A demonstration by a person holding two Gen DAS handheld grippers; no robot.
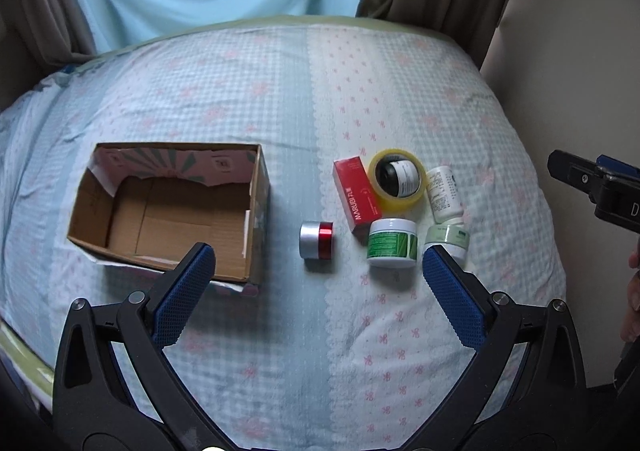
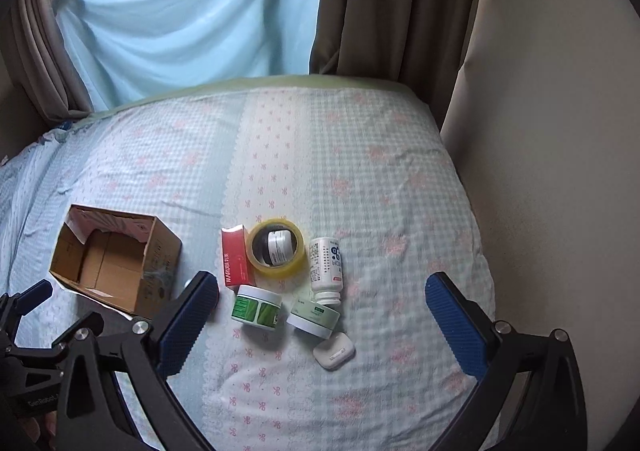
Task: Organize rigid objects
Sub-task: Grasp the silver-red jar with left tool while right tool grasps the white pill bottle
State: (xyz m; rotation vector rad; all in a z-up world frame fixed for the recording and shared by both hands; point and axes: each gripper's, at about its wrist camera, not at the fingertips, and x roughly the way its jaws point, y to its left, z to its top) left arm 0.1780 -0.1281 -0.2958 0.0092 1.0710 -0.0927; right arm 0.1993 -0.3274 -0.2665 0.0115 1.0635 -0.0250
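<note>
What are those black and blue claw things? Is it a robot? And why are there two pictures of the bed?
No robot. A person holds two grabbers, each with a camera looking along its blue fingers. One picture is from the left grabber, the other from the right grabber. Both are open and hold nothing. On the bed sits an empty cardboard box. Beside it lie a red box, a tape roll with a dark jar inside, a white bottle, two green jars, a silver-red tin and a small white case.
</note>
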